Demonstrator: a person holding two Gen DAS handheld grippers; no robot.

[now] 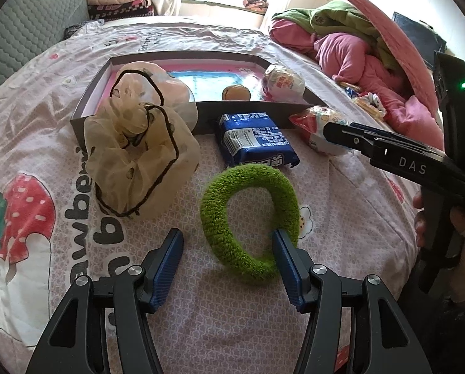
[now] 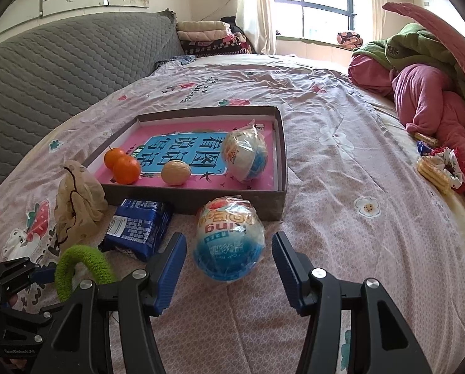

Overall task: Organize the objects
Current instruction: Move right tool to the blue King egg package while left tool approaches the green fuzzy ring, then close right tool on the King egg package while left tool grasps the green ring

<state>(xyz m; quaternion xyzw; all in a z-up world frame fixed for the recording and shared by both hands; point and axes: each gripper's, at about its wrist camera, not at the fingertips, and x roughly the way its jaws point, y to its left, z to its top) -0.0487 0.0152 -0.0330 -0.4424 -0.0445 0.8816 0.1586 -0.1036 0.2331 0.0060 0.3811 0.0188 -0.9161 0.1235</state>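
A shallow grey box [image 2: 273, 199] with a pink bottom lies on the bed and holds two oranges [image 2: 126, 170], a walnut [image 2: 175, 172] and a wrapped toy egg [image 2: 246, 155]. In front of it lie a beige scrunchie [image 1: 136, 152], a blue snack pack [image 1: 257, 140], a green fuzzy hair ring [image 1: 248, 218] and a second toy egg [image 2: 229, 243]. My left gripper [image 1: 227, 268] is open, its right finger touching the green ring. My right gripper [image 2: 229, 265] is open around the second egg without touching it.
A pile of pink and green bedding [image 2: 425, 93] lies at the right. Biscuits and a patterned scrunchie [image 2: 441, 168] lie near it. A grey quilted headboard [image 2: 61, 71] stands at the left, folded blankets [image 2: 207, 37] behind.
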